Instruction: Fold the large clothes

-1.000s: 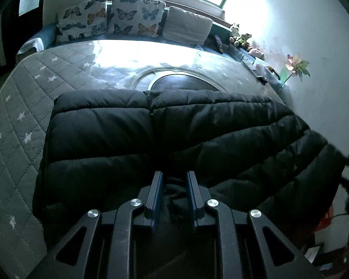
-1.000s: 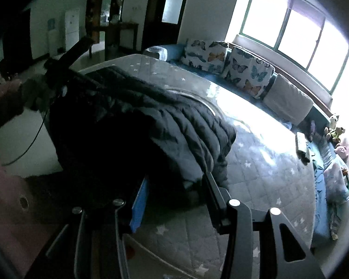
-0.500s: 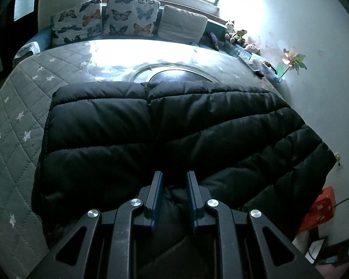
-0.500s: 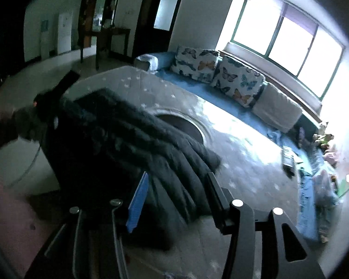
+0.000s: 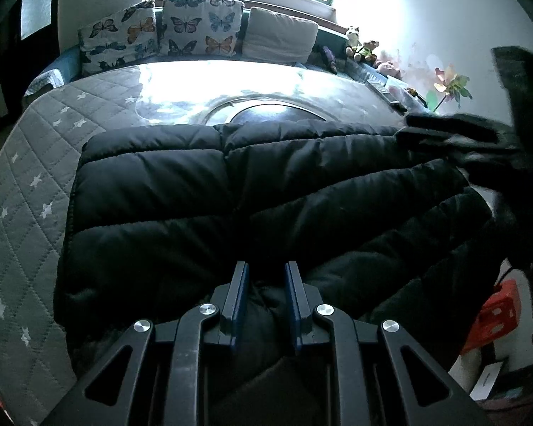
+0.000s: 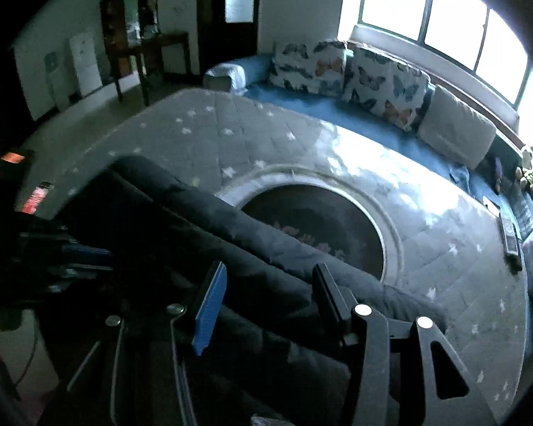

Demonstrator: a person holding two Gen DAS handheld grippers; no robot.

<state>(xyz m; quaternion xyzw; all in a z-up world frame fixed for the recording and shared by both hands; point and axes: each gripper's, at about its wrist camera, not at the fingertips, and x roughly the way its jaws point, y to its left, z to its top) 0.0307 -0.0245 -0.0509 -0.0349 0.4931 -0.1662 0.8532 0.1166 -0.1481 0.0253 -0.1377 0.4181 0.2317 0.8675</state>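
With the near hem of the black jacket (image 5: 252, 191), spread on the quilt (image 5: 28, 191), clamped in the left gripper (image 5: 264, 305), the right gripper (image 6: 266, 305), jaws apart and empty, has been swung over its far edge for the next fold.

The black puffer coat (image 5: 231, 191) is smooth quilted cloth with a faint sheen. Under it, the grey bedspread (image 5: 25, 191), at the left of the frame, is matt stitched fabric. The gripper's matt black plastic arms carry shiny metal screws (image 5: 209, 308). The butterfly cushions (image 5: 167, 33) look like soft printed cloth.
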